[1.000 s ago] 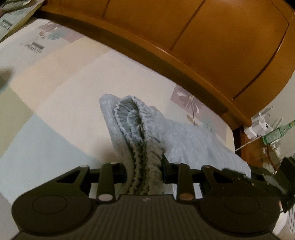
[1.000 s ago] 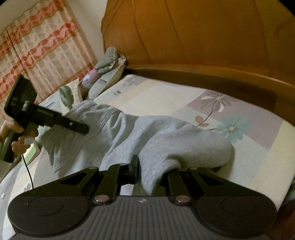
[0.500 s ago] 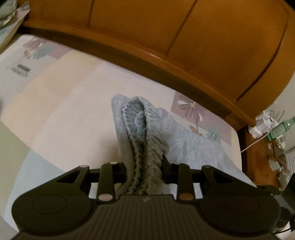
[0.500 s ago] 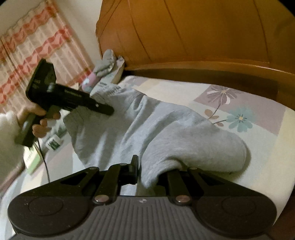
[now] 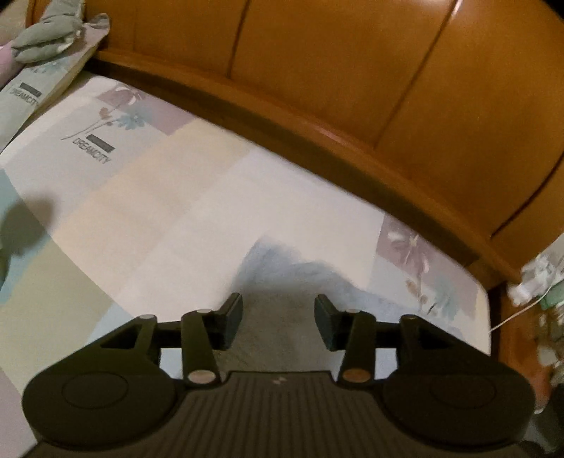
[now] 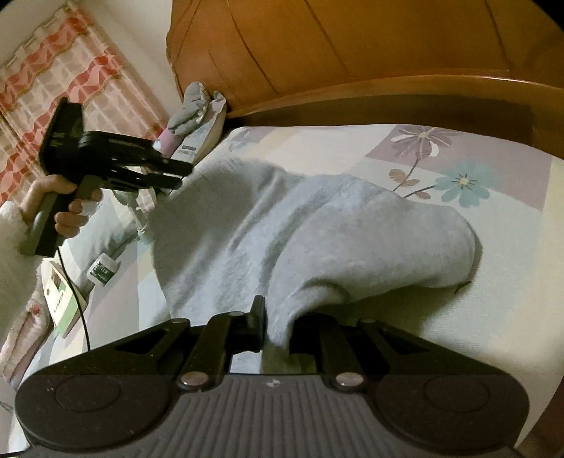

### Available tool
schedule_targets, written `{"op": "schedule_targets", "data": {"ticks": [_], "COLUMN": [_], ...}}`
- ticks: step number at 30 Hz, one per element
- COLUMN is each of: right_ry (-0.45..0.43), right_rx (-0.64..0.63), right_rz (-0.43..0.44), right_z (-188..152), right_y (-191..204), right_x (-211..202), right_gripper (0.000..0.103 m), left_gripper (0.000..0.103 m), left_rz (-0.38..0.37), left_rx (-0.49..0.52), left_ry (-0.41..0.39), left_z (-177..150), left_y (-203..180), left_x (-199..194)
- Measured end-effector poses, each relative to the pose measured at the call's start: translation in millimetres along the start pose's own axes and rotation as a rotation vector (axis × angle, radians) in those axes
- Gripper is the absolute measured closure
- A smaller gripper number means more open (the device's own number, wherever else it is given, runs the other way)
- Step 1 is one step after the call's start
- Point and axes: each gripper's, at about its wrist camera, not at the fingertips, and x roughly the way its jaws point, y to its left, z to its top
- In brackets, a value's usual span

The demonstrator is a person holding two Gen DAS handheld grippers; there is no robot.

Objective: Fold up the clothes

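Clamped on a bunched fold of the grey garment [image 6: 310, 225], the right gripper [image 6: 276, 326] pinches the cloth between its pads at the near edge of the bed, while the left gripper [image 5: 278, 319] hangs above the same garment with its jaws opening and nothing pressed between them.

Biggest in both views is the wooden headboard [image 5: 352, 81], curving across the top. Below it lies the patchwork sheet [image 5: 169, 197] in pale cream, blue, green and lilac squares, printed with flowers and the word DREAMCITY. The garment spreads over this sheet from the middle toward the near edge, one rounded lobe bulging to the right in the right wrist view, close to a blue printed flower [image 6: 461, 183].

Only the right wrist view shows the left hand [image 6: 65, 204], in a fuzzy white sleeve, gripping the handle of its tool up and to the left, just above the garment's far corner, with a thin black cable hanging from it. That view alone also shows the pink and white curtain [image 6: 53, 88], a small green-labelled bottle [image 6: 102, 269] and a flat booklet [image 6: 61, 303] lying on the sheet beside the garment's left edge.

At the head of the bed a grey soft toy [image 5: 49, 31] rests on a pillow [image 5: 38, 95], seen in both views. Only the left wrist view, which is blurred, shows a cluttered spot past the bed's right edge with a white cord [image 5: 518, 311]; what lies there cannot be made out.
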Motion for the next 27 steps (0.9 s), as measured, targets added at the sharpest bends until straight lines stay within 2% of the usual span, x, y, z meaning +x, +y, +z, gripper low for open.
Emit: {"op": "schedule_targets", "data": {"ticks": [1,4,8,14,17,20,22,23,24,25,26,27], "right_ry": [0.003,0.024,0.047,0.035,0.025,-0.032,-0.073,-0.091,-0.111,-0.124,-0.122,-0.127], "right_rx": [0.005,0.059,0.193,0.459,0.618,0.653,0.668,0.627,0.561,0.501,0.443,0.398], "right_rz": [0.004,0.028,0.096,0.198,0.233,0.19,0.157,0.107,0.04,-0.009,-0.027,-0.04], "right_z": [-0.6,-2.8,-9.4,-10.0,-5.6,3.9,10.5,15.6,21.4,26.1,30.1,34.1], "right_y": [-1.1,-9.5,-31.0,-75.4,-100.3,-105.4,-107.5,-103.1,-97.0,-91.3,-86.6,-82.3], "right_x": [0.1,0.4,-6.4,-14.9,-6.8,-2.9,-0.6,-0.8,-1.4,-1.3,-0.8,-1.2], "right_gripper": [0.091,0.082,0.041,0.026,0.026,0.027,0.032,0.042,0.058,0.066,0.08,0.083], "left_gripper": [0.044,0.044,0.043,0.043,0.043,0.042,0.041,0.041,0.04,0.04,0.04,0.039], "left_rz": [-0.005,-0.004,-0.086,-0.198,-0.236,-0.262,-0.263,-0.26,-0.258,-0.255,-0.256,-0.26], "left_rx": [0.001,0.062,0.072,0.031,0.008,-0.028,-0.043,-0.042,-0.04,-0.039,-0.039,-0.04], "left_ry": [-0.006,-0.004,-0.004,-0.011,-0.011,-0.028,-0.031,-0.032,-0.033,-0.034,-0.037,-0.043], "left_z": [-2.1,-18.9,-60.3,-138.6,-174.1,-194.7,-201.8,-203.4,-205.0,-206.6,-207.7,-208.4], "left_y": [-0.5,-9.1,-16.4,-23.5,-26.7,-26.4,-25.7,-25.7,-25.7,-25.8,-25.5,-24.9], "left_x": [-4.1,-10.6,-19.8,-23.0,-22.1,-22.8,-23.8,-24.6,-25.4,-26.2,-27.3,-28.6]}}
